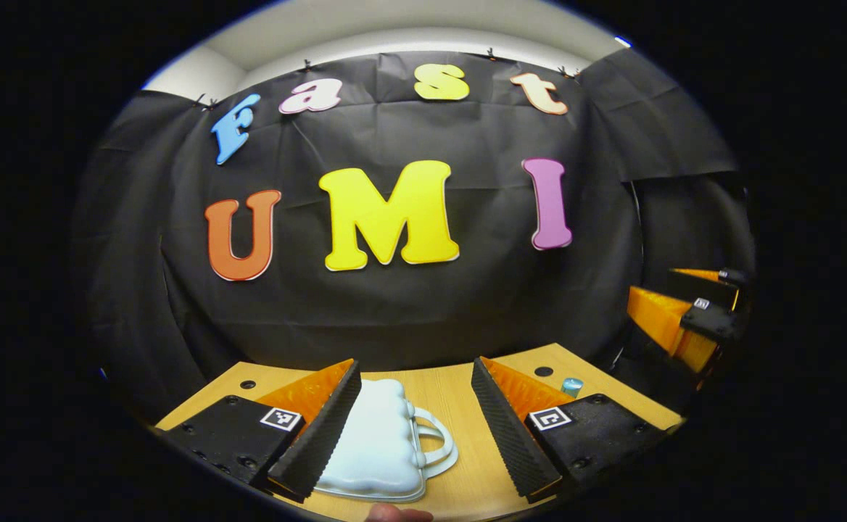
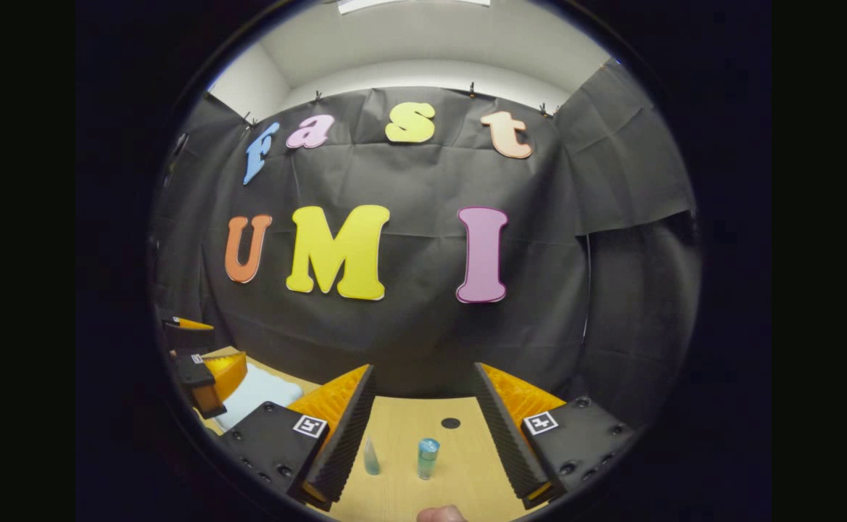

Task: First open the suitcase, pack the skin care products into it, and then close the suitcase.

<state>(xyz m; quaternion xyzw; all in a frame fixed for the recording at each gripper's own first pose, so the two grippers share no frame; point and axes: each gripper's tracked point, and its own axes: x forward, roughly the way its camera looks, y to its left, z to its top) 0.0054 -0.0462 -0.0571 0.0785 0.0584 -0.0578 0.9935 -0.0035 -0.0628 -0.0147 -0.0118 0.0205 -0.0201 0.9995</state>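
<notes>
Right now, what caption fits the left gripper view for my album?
Open left gripper above a closed pale suitcase on a wooden table.

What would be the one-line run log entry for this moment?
suitcase: closed, on table | left gripper: open, above suitcase | right gripper: open, above two bottles | packing: not begun

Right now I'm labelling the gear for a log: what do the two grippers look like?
Both match. The left gripper and right gripper each have two wedge-shaped fingers with ribbed inner pads, mounted on black blocks with round screw holes. Each block carries a small square black-and-white marker. No cables or sleeves are visible.
</notes>
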